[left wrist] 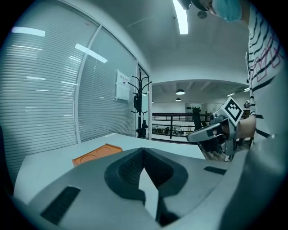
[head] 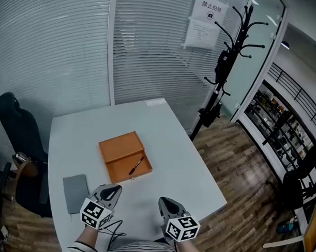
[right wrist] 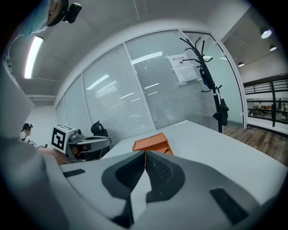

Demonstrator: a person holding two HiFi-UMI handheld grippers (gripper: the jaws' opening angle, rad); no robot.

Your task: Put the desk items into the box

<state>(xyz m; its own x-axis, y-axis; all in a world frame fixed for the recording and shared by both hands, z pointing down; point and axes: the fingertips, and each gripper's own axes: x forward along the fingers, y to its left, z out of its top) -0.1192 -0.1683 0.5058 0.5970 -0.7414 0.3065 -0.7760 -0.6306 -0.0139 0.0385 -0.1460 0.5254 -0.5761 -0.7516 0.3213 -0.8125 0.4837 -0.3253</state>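
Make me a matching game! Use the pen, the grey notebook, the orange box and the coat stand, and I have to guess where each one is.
Things:
1. pen
2. grey notebook
3. orange box
4. coat stand

Places:
A. standing on the wooden floor, past the far right corner of the table
B. lying inside the orange box
C. flat on the table near its left edge
D. open in the middle of the table

Pairs: 1-B, 2-C, 3-D, 4-A
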